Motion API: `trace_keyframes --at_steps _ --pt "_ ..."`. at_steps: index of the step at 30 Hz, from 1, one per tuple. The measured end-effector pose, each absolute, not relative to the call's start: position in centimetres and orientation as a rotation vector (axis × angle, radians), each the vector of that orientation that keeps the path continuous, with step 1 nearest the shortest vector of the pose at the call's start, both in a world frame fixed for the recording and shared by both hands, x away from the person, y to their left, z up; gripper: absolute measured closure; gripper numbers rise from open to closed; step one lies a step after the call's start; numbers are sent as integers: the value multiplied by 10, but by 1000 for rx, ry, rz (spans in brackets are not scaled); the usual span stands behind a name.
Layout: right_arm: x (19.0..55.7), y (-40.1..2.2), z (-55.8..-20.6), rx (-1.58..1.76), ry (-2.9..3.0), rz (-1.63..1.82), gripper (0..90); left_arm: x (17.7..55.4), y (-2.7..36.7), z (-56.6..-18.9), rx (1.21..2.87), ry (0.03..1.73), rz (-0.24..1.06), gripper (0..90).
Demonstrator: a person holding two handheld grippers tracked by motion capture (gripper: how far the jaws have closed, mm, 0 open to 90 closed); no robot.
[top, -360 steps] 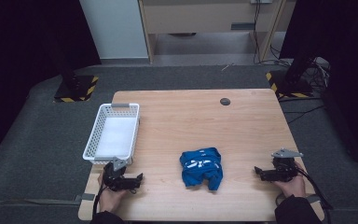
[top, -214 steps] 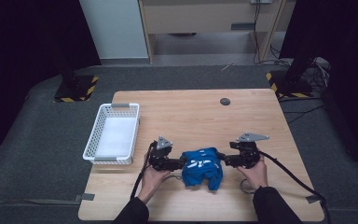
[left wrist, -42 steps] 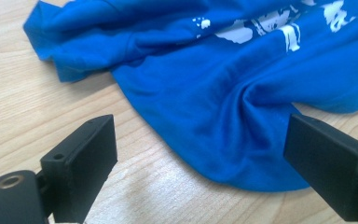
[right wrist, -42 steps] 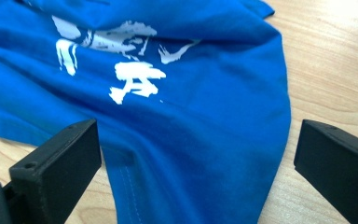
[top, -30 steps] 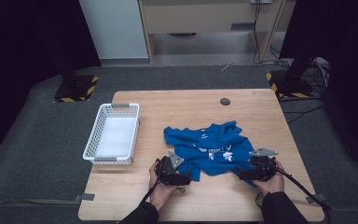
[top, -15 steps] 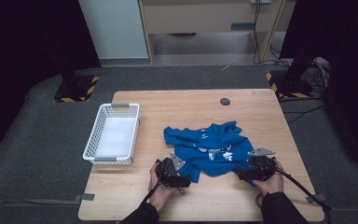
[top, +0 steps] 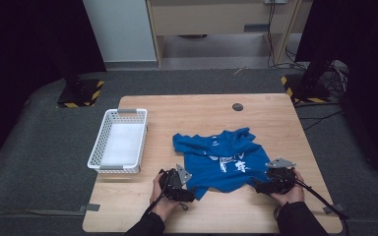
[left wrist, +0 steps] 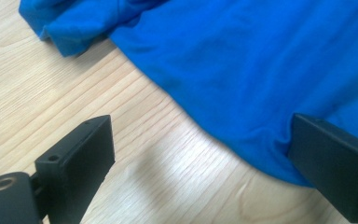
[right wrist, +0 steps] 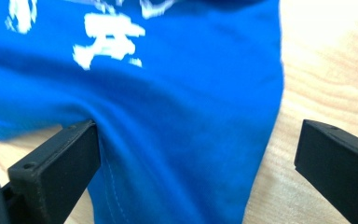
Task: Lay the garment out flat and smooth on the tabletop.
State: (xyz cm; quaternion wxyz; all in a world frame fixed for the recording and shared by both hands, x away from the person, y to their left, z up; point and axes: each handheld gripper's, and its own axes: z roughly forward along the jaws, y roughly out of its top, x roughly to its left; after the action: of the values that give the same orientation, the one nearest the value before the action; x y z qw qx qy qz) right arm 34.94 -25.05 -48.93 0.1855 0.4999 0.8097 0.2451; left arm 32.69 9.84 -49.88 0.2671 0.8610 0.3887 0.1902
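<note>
A blue T-shirt [top: 221, 158] with white print lies spread out, chest up, on the wooden table [top: 275, 118]. My left gripper [top: 192, 194] rests at the shirt's near left hem corner. In the left gripper view it [left wrist: 200, 161] is open, with the shirt's hem [left wrist: 261, 84] touching the right jaw and bare wood between the jaws. My right gripper [top: 256, 186] sits at the near right hem corner. It [right wrist: 198, 163] is open too, and blue cloth [right wrist: 177, 107] lies across the gap between its jaws.
An empty white mesh basket [top: 94, 153] stands at the table's left edge. A small black round cap [top: 237, 106] is set in the wood near the far edge. Bare wood lies in front of the shirt and to its right.
Twelve seconds ago the shirt was a crumpled heap and the grippers sat near the table's front corners. It now lies spread, with both grippers at its near hem. Little moved in the last second.
</note>
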Motion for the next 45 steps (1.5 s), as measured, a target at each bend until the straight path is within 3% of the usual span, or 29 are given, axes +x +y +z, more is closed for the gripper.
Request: trace_keyframes --at_steps 7,33,45 --pt "350 -254 -491 1418 2272 664 5 330 112 -499 2325 1056 436 63" --pt "315 -252 -488 1267 2482 671 5 323 132 -495 2372 1009 378 66" --pt "317 -240 -475 1278 2442 847 18 324 130 -483 2173 1083 315 79"
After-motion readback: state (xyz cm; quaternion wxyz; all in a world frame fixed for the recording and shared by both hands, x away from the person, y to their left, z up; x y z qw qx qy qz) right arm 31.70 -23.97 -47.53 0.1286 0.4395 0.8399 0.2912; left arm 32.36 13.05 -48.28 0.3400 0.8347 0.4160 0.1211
